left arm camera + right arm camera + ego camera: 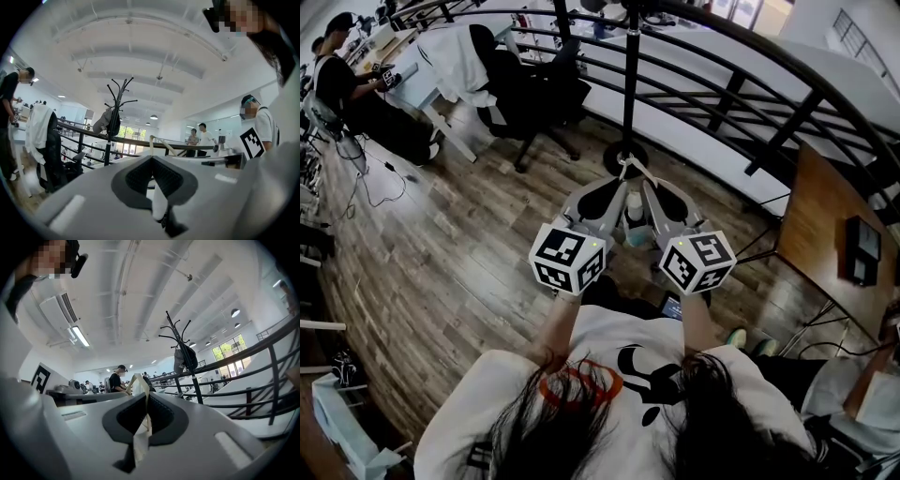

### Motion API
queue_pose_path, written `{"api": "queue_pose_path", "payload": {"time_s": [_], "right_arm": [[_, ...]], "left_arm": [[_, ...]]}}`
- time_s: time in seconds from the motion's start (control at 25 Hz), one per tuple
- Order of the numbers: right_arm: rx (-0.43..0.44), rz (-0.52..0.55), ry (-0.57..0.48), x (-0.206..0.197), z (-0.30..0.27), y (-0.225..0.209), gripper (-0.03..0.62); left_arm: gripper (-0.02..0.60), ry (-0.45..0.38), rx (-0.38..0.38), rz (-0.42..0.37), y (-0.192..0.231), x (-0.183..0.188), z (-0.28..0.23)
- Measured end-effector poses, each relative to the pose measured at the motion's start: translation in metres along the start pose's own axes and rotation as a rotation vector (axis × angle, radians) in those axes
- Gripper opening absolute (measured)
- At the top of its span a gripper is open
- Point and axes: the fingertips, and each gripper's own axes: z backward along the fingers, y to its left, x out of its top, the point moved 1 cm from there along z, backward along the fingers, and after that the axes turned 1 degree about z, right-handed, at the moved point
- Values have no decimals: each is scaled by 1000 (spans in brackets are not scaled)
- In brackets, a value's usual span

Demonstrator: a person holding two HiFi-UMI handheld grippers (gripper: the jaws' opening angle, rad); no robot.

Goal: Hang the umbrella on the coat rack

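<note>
A small folded umbrella (635, 223), pale with a teal band, hangs between my two grippers. Its cream strap loop (629, 170) sticks up where the jaw tips meet. My left gripper (615, 187) is shut on one side of the strap (157, 143), and my right gripper (645, 187) is shut on the other side (138, 389). The black coat rack pole (628, 84) rises just beyond the jaw tips, with its round base (625, 157) on the floor. Its hooked top (118, 91) carries a dark bag (183, 358).
A black metal railing (741, 84) curves behind the rack. A black office chair (525, 98) draped with white cloth stands to the left, with a seated person (347, 89) at a desk. A wooden table (839, 244) is at the right. Wood floor (441, 253) lies at left.
</note>
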Motion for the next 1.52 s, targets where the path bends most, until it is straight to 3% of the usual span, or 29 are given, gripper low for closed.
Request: {"api": "queue_pose_path", "payload": {"time_s": [0.44, 0.72, 1.04, 1.52], "right_arm": [[-6, -15, -8, 0, 9, -27, 21], [-26, -30, 1, 1, -12, -52, 23], [-60, -34, 32, 3, -55, -86, 21], [-96, -59, 52, 19, -164, -120, 23]], "left_arm": [[0, 26, -27, -10, -14, -6, -27], [0, 51, -47, -1, 0, -8, -55], [0, 69, -84, 27, 33, -7, -99], [0, 79, -157, 46, 125, 24, -163]]}}
